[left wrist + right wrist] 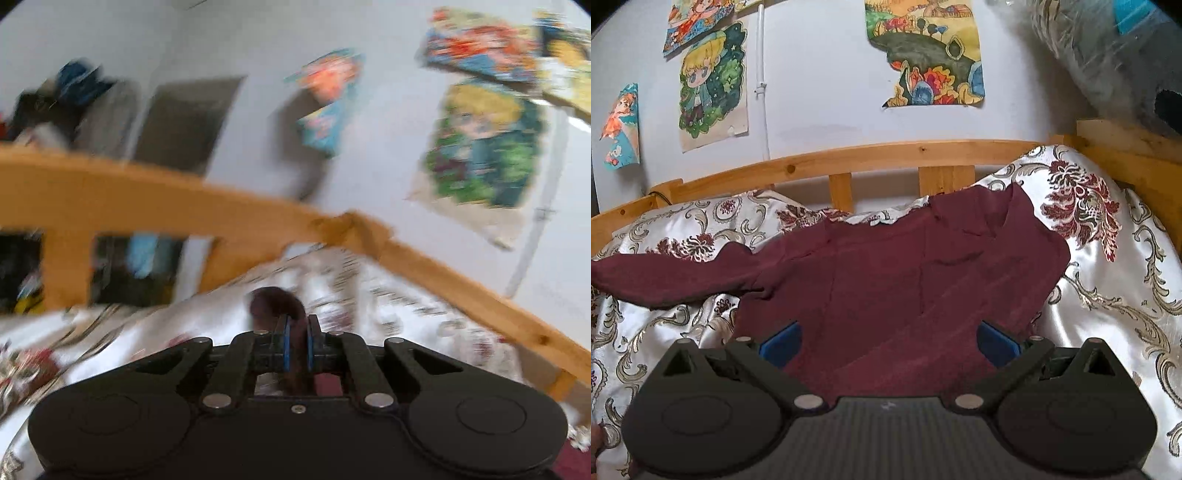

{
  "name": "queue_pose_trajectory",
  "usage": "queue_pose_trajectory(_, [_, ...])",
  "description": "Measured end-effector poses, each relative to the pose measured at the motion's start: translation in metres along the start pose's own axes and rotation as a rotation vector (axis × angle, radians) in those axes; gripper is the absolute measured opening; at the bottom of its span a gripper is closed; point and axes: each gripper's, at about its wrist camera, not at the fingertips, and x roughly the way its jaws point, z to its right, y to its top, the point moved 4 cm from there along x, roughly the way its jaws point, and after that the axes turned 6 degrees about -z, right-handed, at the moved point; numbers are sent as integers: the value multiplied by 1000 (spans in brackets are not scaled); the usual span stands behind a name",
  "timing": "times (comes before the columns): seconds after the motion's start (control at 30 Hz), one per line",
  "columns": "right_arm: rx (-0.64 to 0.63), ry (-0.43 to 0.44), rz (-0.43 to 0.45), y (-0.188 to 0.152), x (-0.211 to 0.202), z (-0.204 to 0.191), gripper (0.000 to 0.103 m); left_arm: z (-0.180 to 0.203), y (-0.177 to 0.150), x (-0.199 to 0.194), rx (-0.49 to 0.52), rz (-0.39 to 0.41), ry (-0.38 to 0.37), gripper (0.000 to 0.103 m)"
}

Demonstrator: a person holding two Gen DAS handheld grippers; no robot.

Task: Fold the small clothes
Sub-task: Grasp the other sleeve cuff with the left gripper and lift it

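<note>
1. We see the bed's satin bedspread [1108, 295], white with maroon and gold flourishes, filling the lower part of both views; it is rumpled and rises in a hump at the right of the right wrist view.
2. The wooden bed rail [886, 153] runs along the far edge of the bedspread, against a pale wall; in the left wrist view the rail [221, 206] crosses the picture at a slant and is blurred.
3. The maroon garment [905, 280] lies spread on the bedspread directly ahead of the right claw, one sleeve reaching to the left edge of that view, its far edge close to the rail.
4. Bare bedspread lies to the right of the garment and below its left sleeve.
5. Colourful drawings [713, 85] hang on the wall above the rail; we can read no writing on them.
6. Our right claw [888, 345] stands spread wide, its blue pads either side of the garment's near hem, pinching nothing.
7. Our left claw [297, 338] is pressed together on a bunched bit of maroon cloth [275, 302], which pokes up just beyond the pads.
</note>
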Motion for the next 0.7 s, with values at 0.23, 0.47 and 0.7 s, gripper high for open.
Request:
queue_pose_trajectory(0.23, [27,-23,-27,10,-6,12,103,97,11,-53,176,118,-282,8])
queue_pose_trajectory(0.47, [142,-57,12,29,-22,54,103,198,-9,-111,270,140,-634,8])
queue_pose_trajectory(0.7, [258,-122,55,39,-39,111,103,278,-76,-164,376,57,-899,8])
